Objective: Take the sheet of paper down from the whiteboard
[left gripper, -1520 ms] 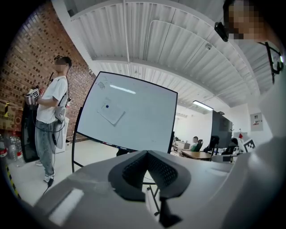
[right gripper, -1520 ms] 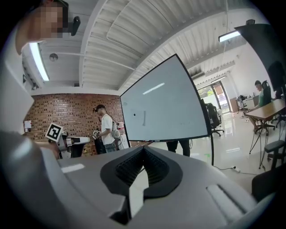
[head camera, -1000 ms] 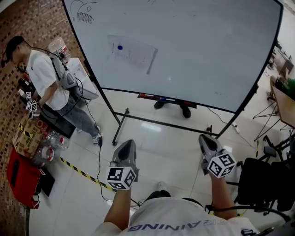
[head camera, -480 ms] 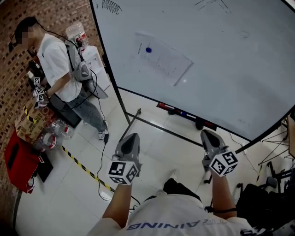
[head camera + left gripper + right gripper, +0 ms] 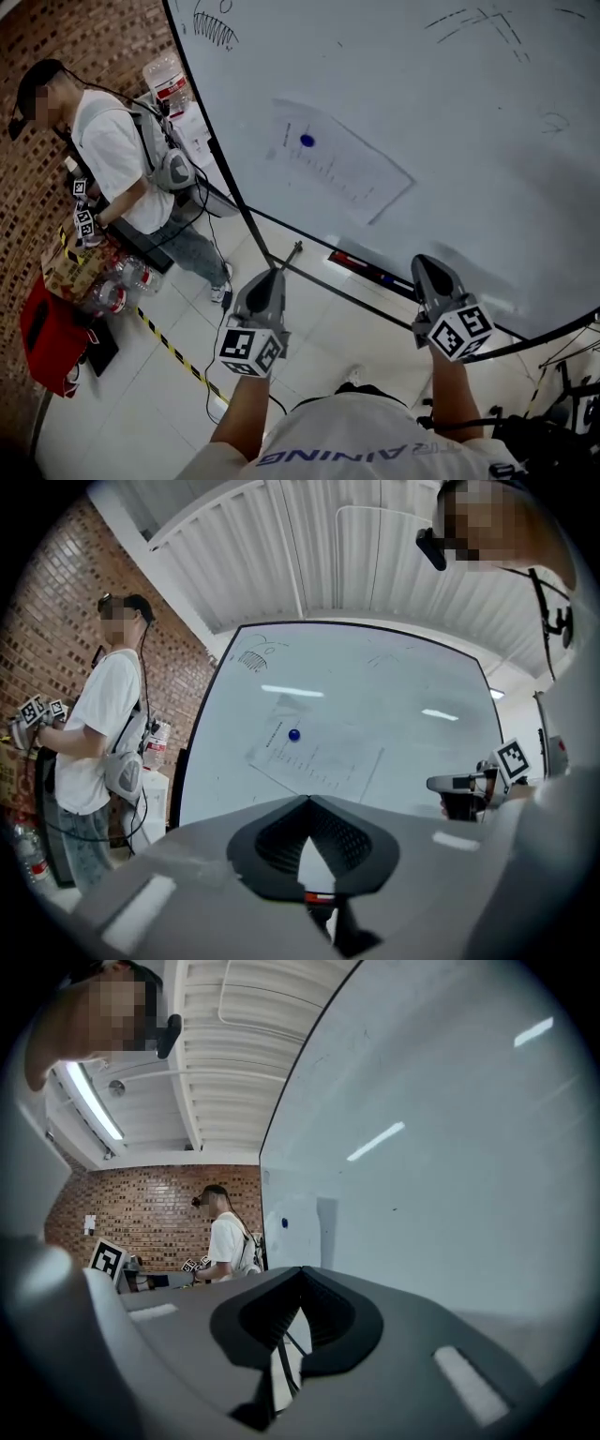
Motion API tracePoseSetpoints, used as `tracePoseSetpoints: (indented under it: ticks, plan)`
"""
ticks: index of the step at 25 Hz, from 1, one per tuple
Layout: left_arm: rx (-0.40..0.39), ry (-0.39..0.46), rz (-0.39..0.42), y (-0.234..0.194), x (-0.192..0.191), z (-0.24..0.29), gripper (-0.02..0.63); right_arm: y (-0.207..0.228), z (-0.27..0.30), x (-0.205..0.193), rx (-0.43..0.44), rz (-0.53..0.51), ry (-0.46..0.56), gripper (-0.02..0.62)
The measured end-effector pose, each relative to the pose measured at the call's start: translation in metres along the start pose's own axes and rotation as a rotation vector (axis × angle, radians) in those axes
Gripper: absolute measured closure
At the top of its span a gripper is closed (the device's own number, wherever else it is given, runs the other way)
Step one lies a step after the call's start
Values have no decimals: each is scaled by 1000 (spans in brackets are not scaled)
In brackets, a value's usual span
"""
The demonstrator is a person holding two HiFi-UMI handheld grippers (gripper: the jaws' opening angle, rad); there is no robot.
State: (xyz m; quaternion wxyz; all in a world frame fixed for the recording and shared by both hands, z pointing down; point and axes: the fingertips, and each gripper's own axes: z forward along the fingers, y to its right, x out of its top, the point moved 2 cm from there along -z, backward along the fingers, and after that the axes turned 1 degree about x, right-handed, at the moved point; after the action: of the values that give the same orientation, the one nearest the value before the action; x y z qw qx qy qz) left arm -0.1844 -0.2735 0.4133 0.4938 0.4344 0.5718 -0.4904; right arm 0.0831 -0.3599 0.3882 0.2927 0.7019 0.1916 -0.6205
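A round blue magnet (image 5: 307,141) pins the white paper sheet (image 5: 347,171) up; my left tool (image 5: 269,278) and right tool (image 5: 425,264) are pressed together, empty.

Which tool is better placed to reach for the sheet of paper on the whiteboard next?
Probably the left tool: the sheet lies almost straight ahead of it on the whiteboard. The right tool stands further to the side and sees the sheet only obliquely. Both are shut and empty.
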Motion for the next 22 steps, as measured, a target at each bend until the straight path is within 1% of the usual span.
tracePoseSetpoints:
  ticks: [3, 6, 8, 11, 15, 18, 22]
  plan:
    - [-10, 11, 12, -2, 9, 33, 604, 18, 22, 13, 2, -6, 19, 589]
    - [-12, 8, 6, -9, 13, 55, 604, 21, 38, 18, 20, -4, 24, 589]
    - [-29, 10, 6, -11, 17, 69, 604, 22, 44, 23, 18, -19, 27, 589]
    - [-82, 20, 13, -13, 27, 95, 604, 28, 50, 34, -13, -35, 47, 589]
    - [-164, 41, 21, -22, 42, 133, 604, 34, 58, 47, -80, -54, 80, 589]
    - [-204, 46, 27, -30, 49, 149, 604, 31, 68, 50, -91, -55, 95, 589]
    - [-271, 37, 15, -37, 50, 166, 604, 24, 78, 55, -105, -97, 117, 588]
